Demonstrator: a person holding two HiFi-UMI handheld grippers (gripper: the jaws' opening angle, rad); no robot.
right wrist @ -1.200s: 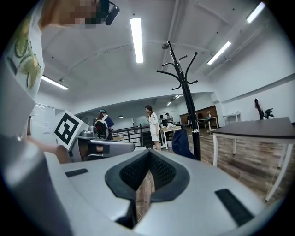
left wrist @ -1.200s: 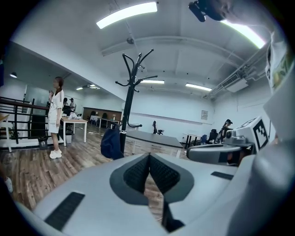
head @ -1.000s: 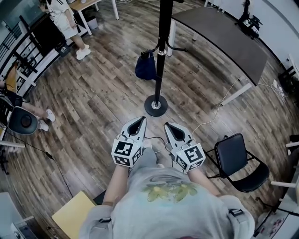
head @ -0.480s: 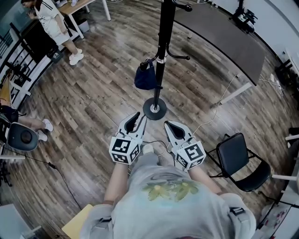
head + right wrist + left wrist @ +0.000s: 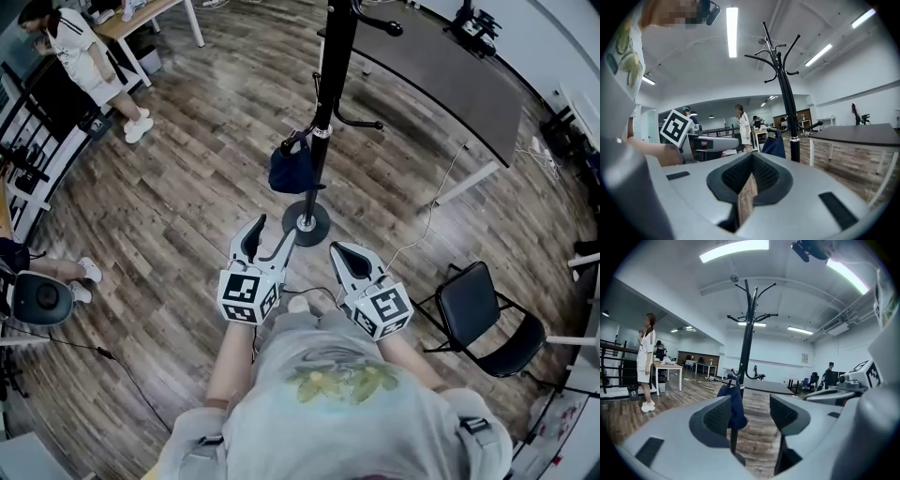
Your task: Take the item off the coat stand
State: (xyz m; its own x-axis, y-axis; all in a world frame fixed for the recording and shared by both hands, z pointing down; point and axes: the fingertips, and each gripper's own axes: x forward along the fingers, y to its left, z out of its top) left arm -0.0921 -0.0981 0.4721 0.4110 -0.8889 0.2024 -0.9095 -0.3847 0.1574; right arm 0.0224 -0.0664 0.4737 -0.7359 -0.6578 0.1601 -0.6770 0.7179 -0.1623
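Observation:
A black coat stand (image 5: 322,103) rises from a round base (image 5: 307,223) on the wood floor. A dark blue bag (image 5: 291,169) hangs from a low hook on its left side. My left gripper (image 5: 270,238) is just short of the base; its jaws have just been opening and stand open with nothing between them. In the left gripper view the bag (image 5: 737,403) shows some way ahead, beyond the left gripper (image 5: 750,414). My right gripper (image 5: 348,257) sits beside it, shut and empty. The right gripper view shows the stand (image 5: 785,98) and bag (image 5: 774,146) ahead of the right gripper (image 5: 751,176).
A dark table (image 5: 441,66) stands behind the coat stand on the right. A black chair (image 5: 480,314) is at my right, with a white cable (image 5: 427,220) across the floor. A person (image 5: 80,52) stands by a desk at far left.
The left gripper's jaws went from shut to open. Both grippers moved forward toward the coat stand, whose base now lies closer to them.

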